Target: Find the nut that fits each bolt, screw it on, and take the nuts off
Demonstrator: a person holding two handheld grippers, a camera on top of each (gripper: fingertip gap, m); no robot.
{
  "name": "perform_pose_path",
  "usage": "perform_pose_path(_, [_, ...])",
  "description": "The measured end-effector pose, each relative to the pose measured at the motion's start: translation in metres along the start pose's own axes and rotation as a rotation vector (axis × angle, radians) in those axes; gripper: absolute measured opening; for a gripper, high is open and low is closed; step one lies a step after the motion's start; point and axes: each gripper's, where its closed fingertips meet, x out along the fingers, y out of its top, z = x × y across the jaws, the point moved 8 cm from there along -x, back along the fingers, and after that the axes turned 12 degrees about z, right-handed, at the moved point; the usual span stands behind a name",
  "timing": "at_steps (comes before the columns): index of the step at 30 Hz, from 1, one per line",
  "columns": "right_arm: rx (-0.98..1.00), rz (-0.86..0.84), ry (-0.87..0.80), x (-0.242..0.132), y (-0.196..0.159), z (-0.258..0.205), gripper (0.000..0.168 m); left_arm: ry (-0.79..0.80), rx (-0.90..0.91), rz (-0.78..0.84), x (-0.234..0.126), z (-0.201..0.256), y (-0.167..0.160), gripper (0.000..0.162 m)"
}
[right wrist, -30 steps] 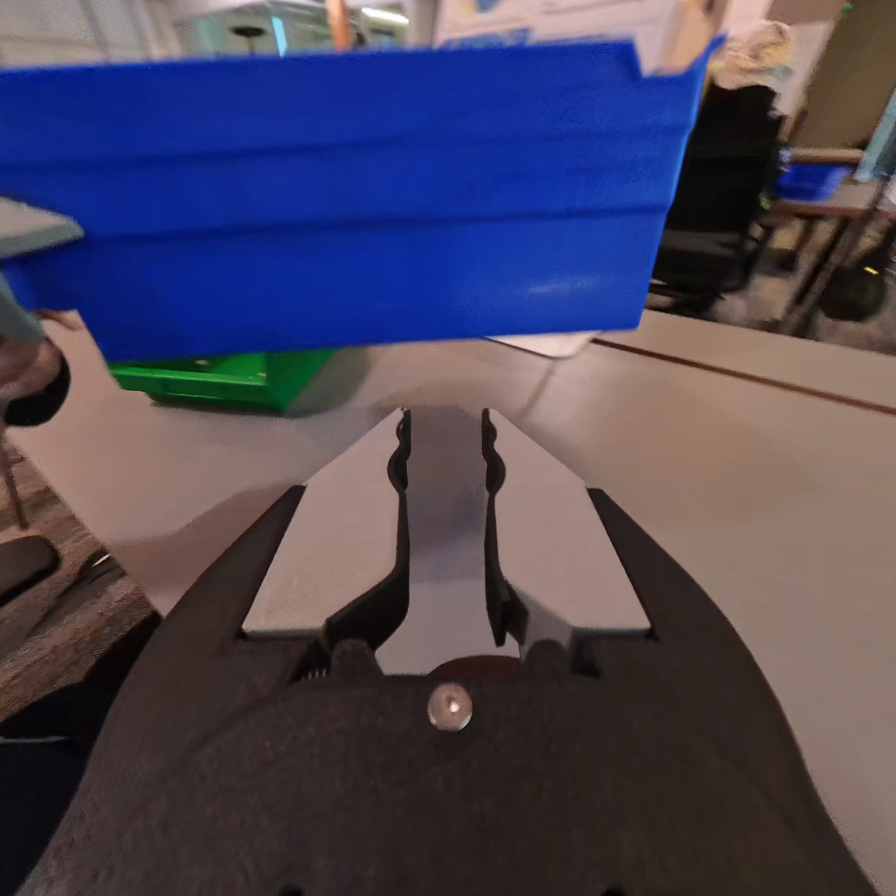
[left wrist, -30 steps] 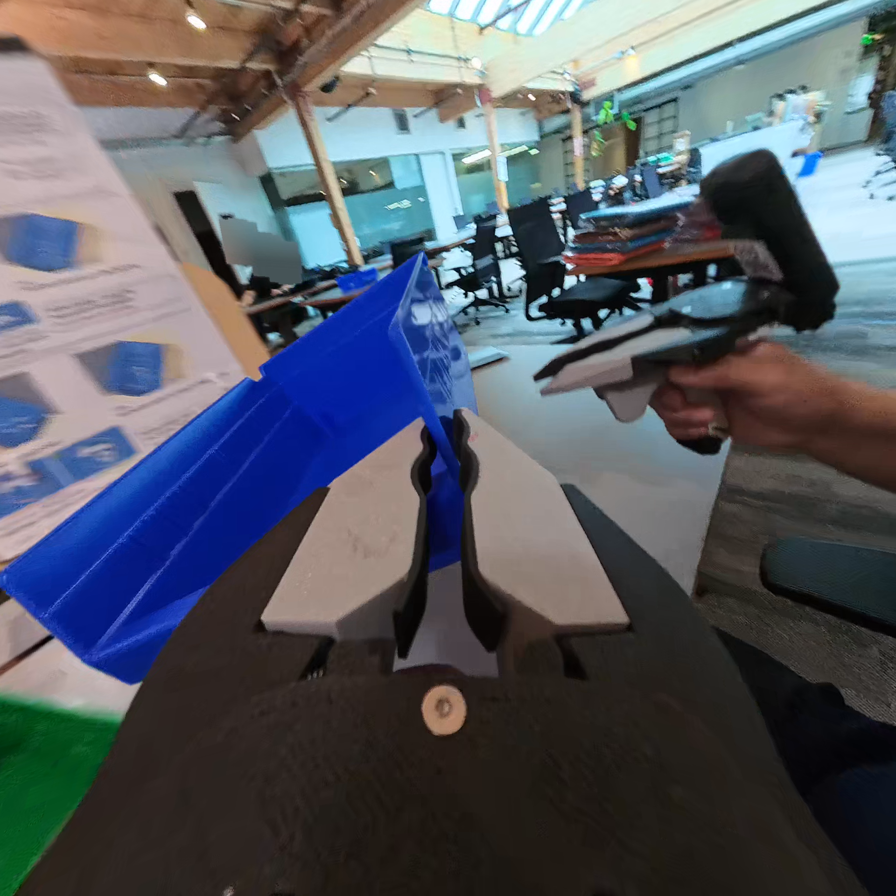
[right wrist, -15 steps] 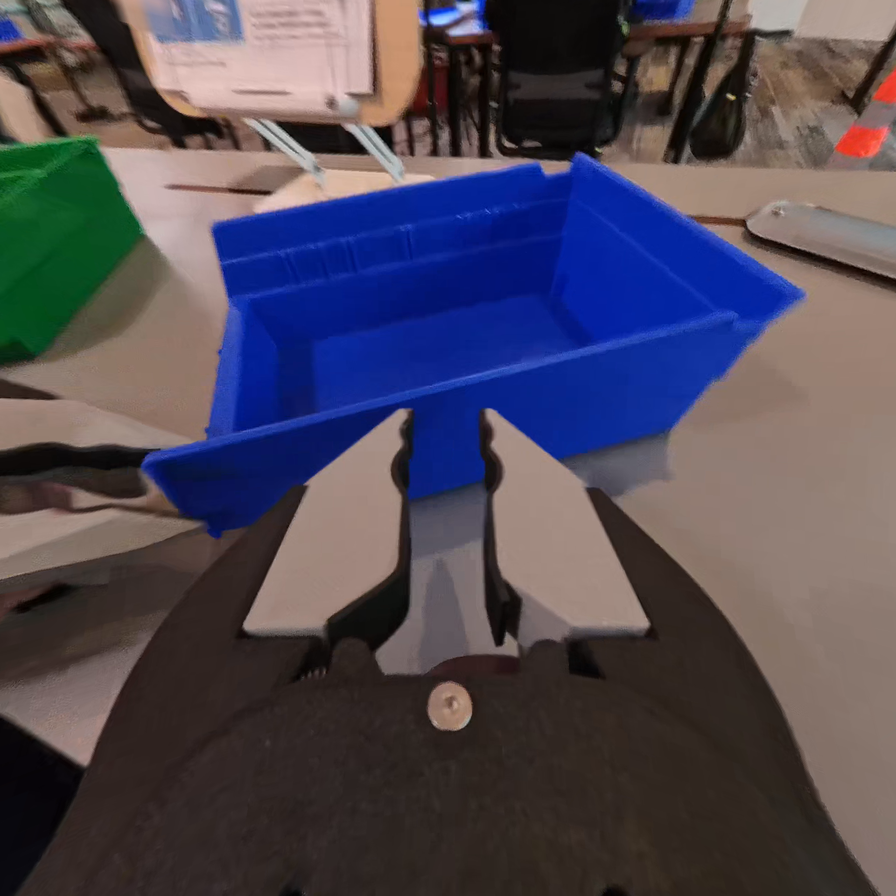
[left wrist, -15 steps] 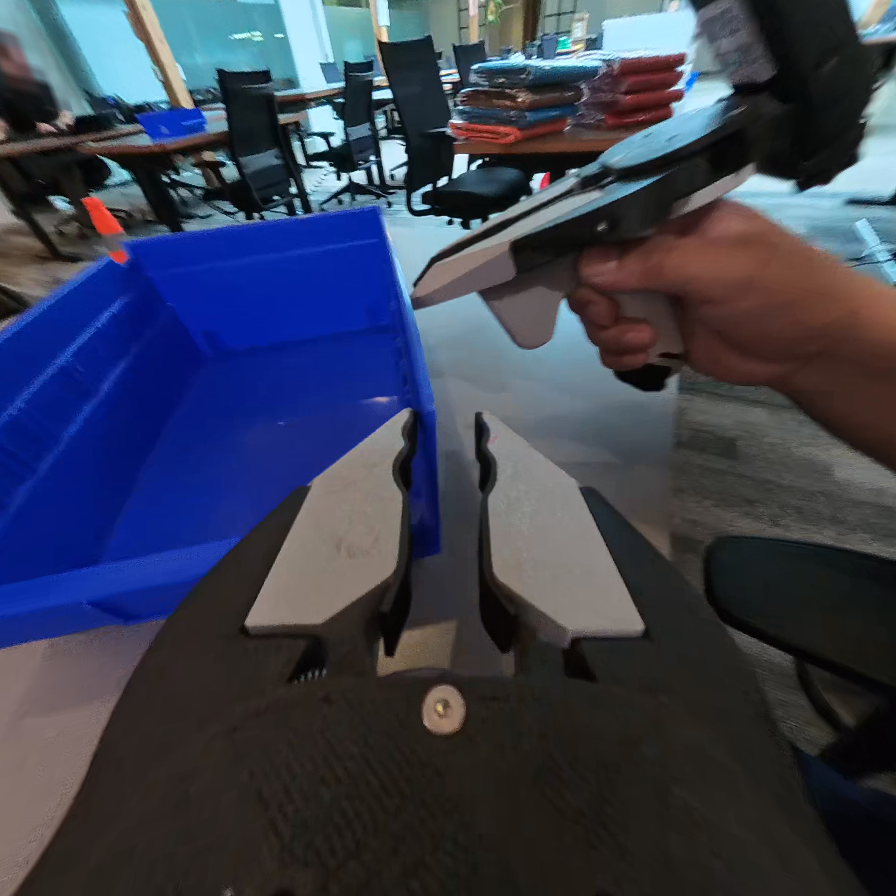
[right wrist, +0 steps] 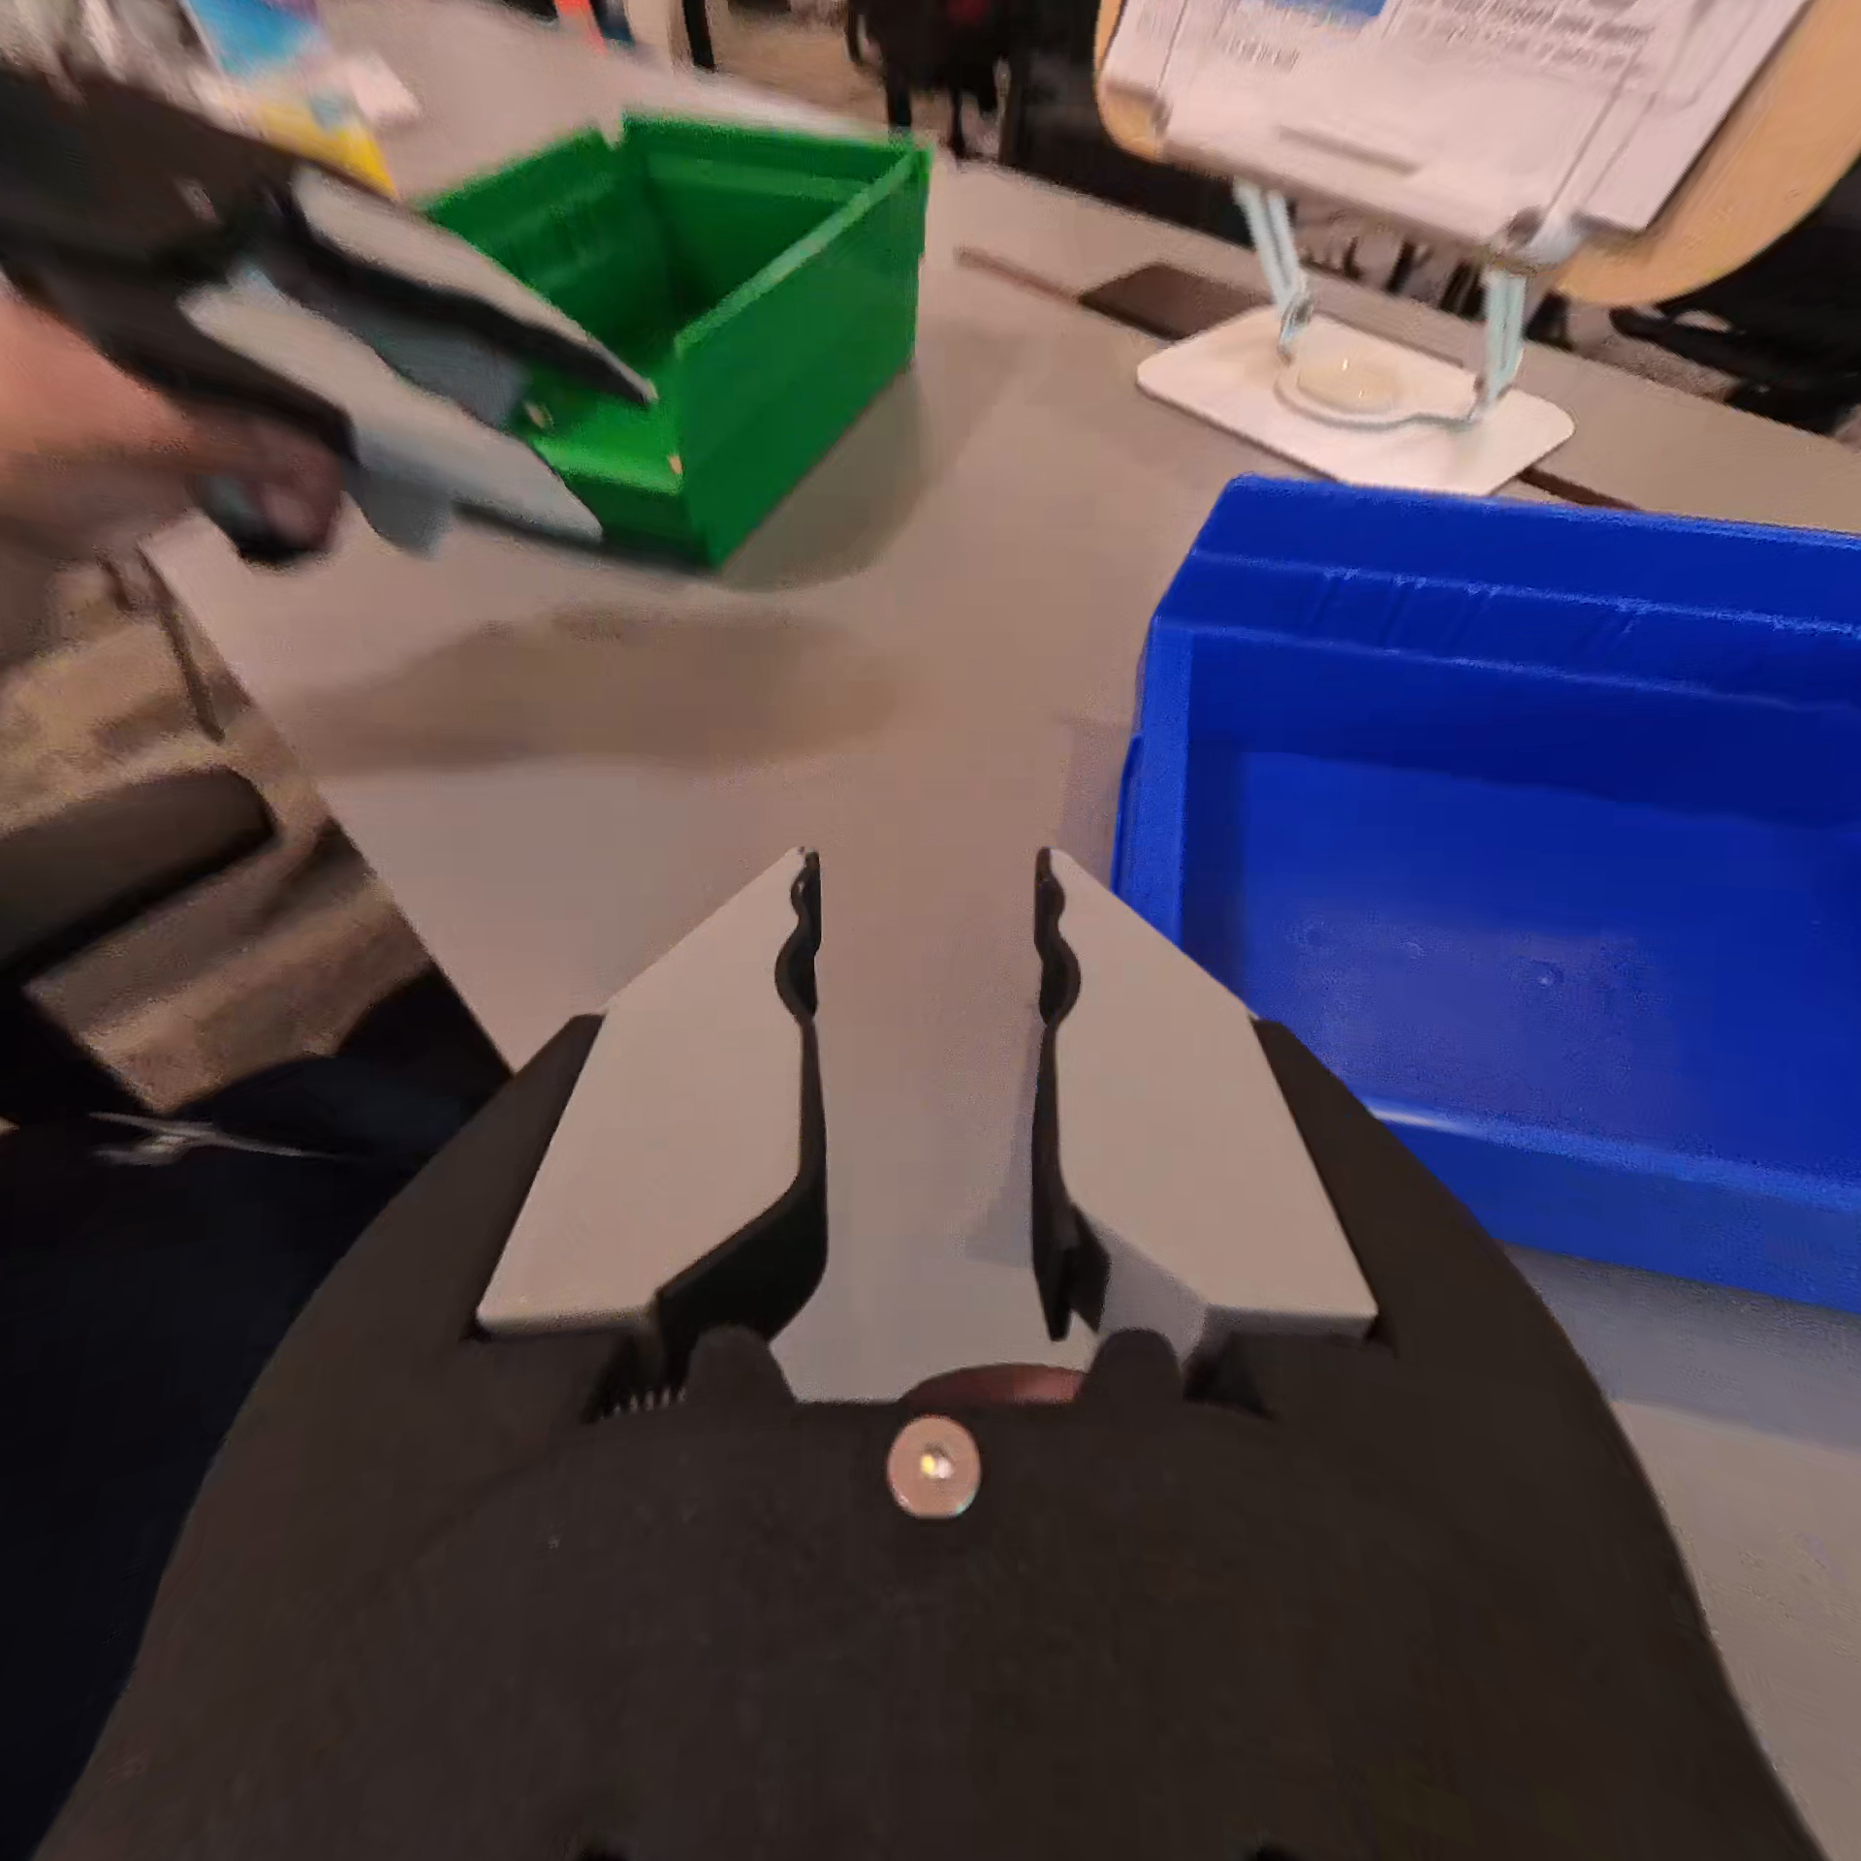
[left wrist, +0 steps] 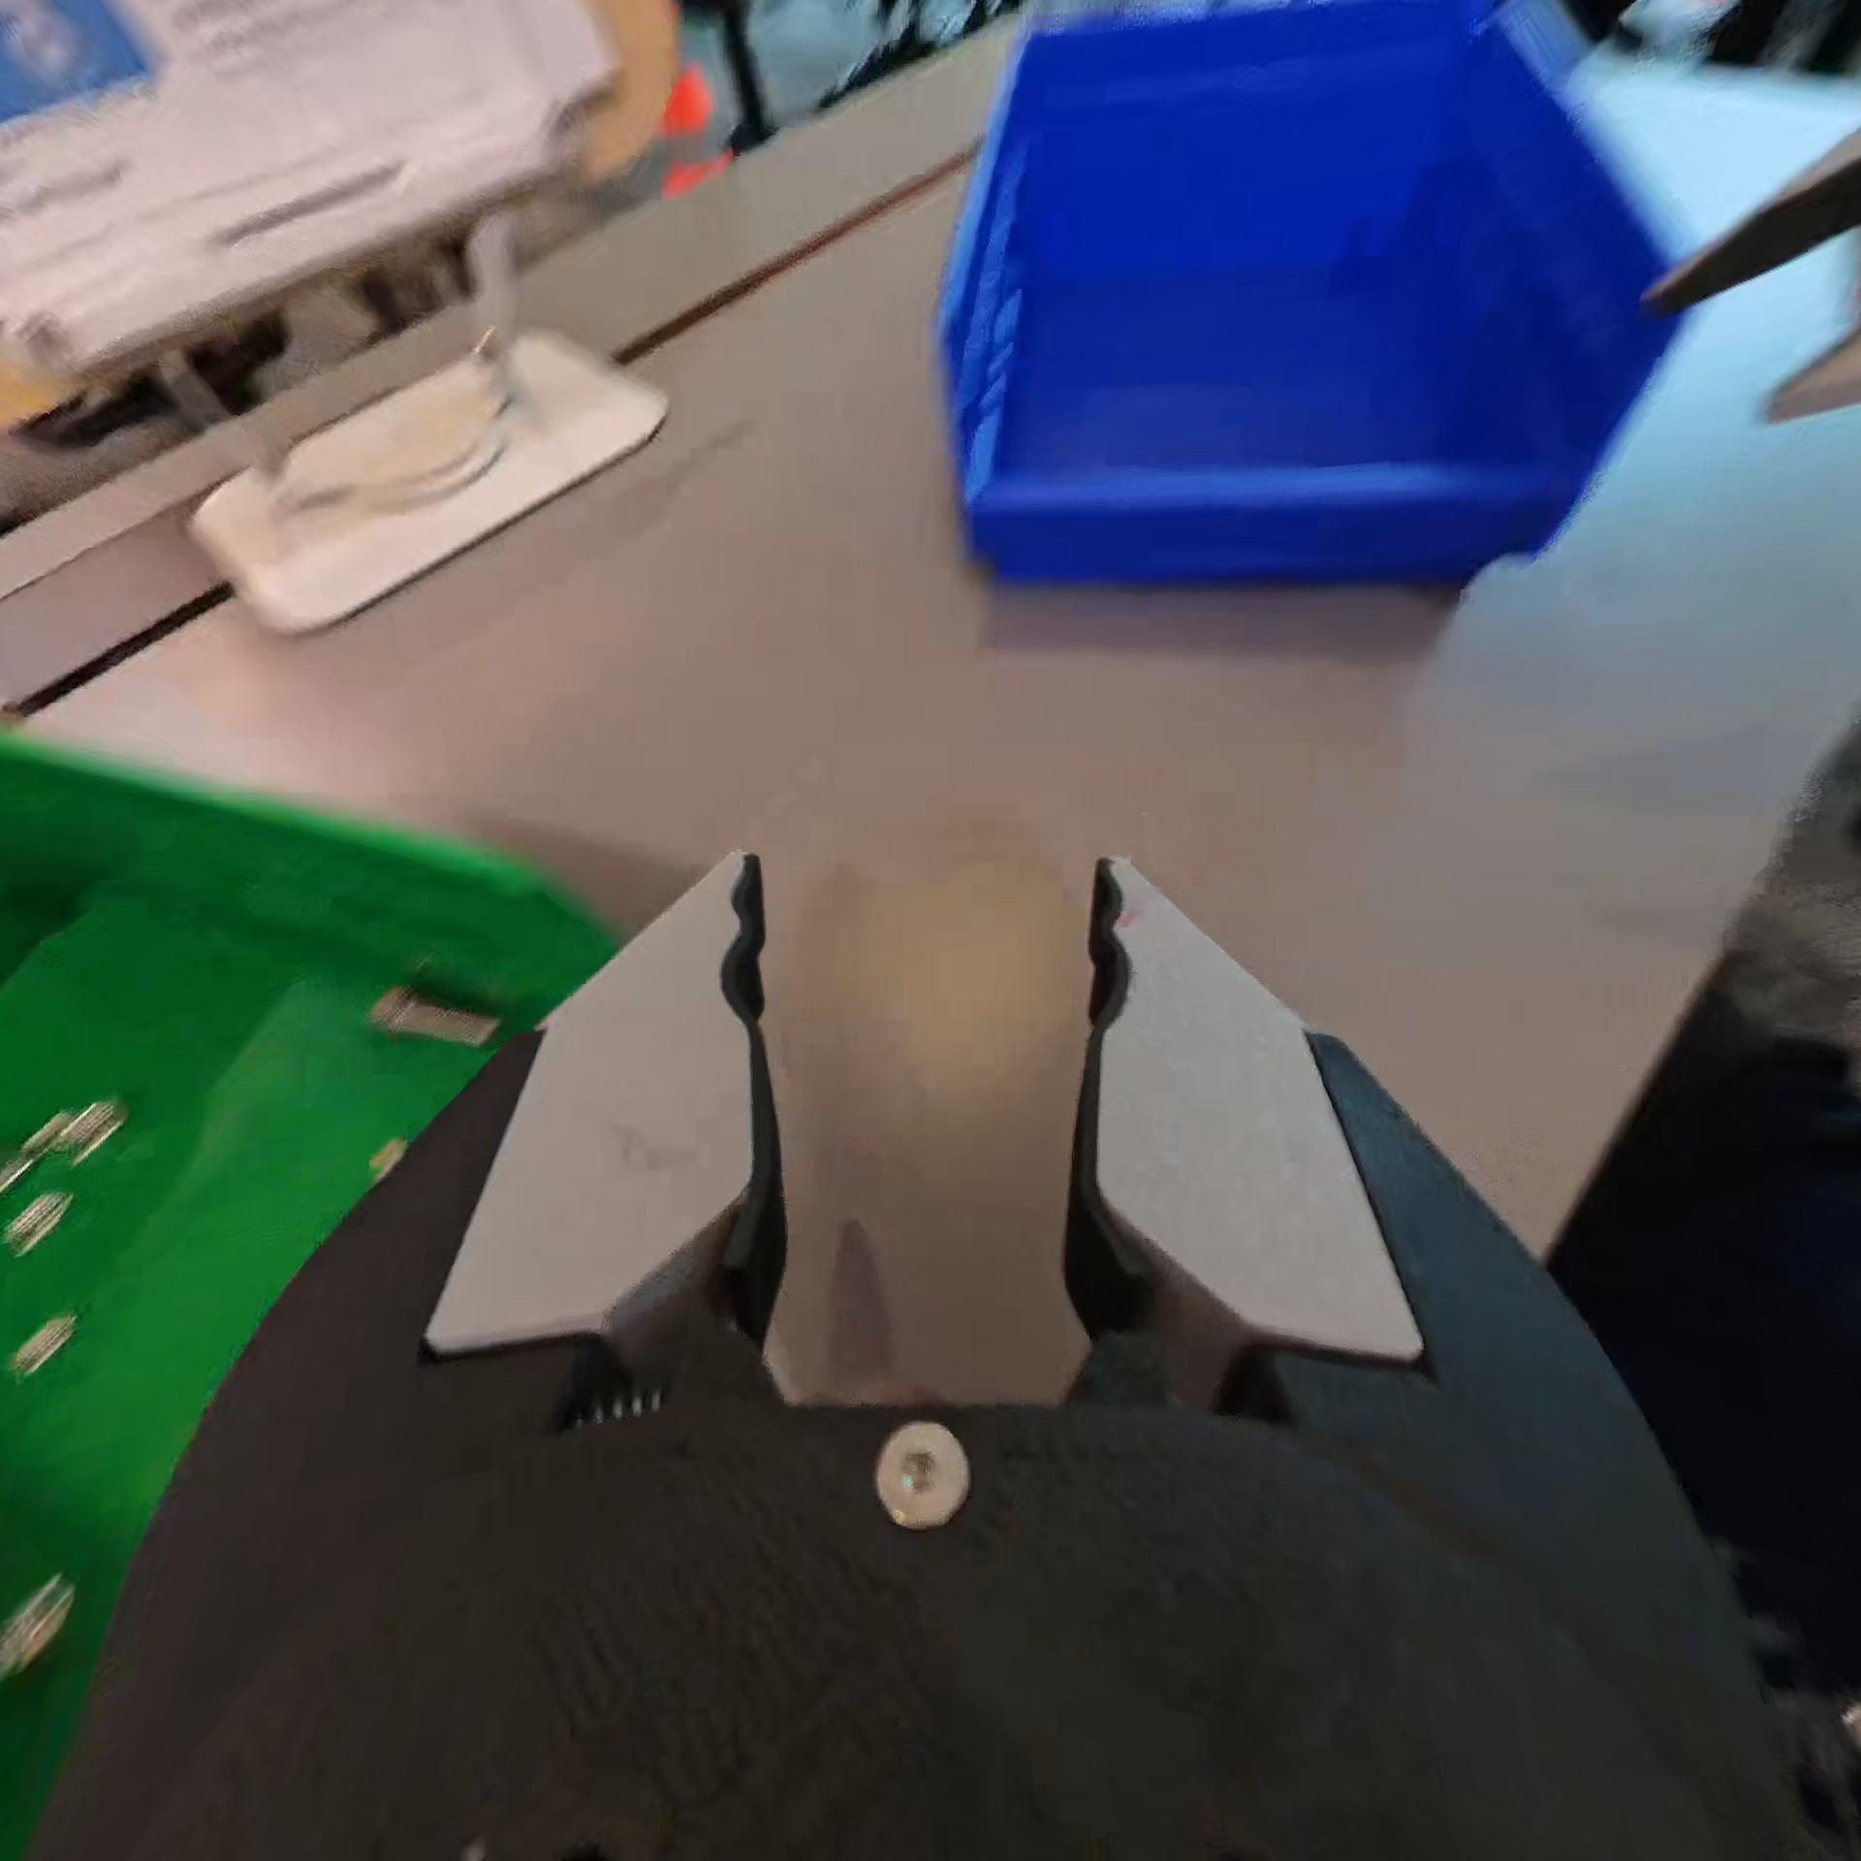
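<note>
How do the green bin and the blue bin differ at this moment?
The green bin holds small metal fasteners; the blue bin looks empty. The left tool is by the green bin; the right tool is beside the blue bin. Both stand upright on the table.

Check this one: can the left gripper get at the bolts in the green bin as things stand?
Probably yes. The left gripper is open and empty, right beside the green bin, whose top is open with the bolts loose inside.
</note>
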Motion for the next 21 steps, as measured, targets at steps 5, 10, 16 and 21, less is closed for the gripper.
perform_pose_path(5, [-0.157,-0.226,-0.228,0.037,-0.027,0.016,0.027,0.166,0.002,-0.177,-0.03,-0.057,-0.036,0.067])
perform_pose_path(10, [-0.239,-0.4,-0.299,0.017,-0.046,0.035,0.0,0.256,0.074,-0.388,-0.046,-0.091,-0.073,0.06])
perform_pose_path(16, [-0.219,-0.451,-0.559,-0.054,-0.055,0.108,0.0,0.268,0.102,-0.458,-0.085,-0.121,-0.098,0.077])
perform_pose_path(21, [-0.056,-0.429,-0.714,-0.105,-0.065,0.17,0.011,0.386,0.05,-0.559,-0.124,-0.156,-0.111,0.077])
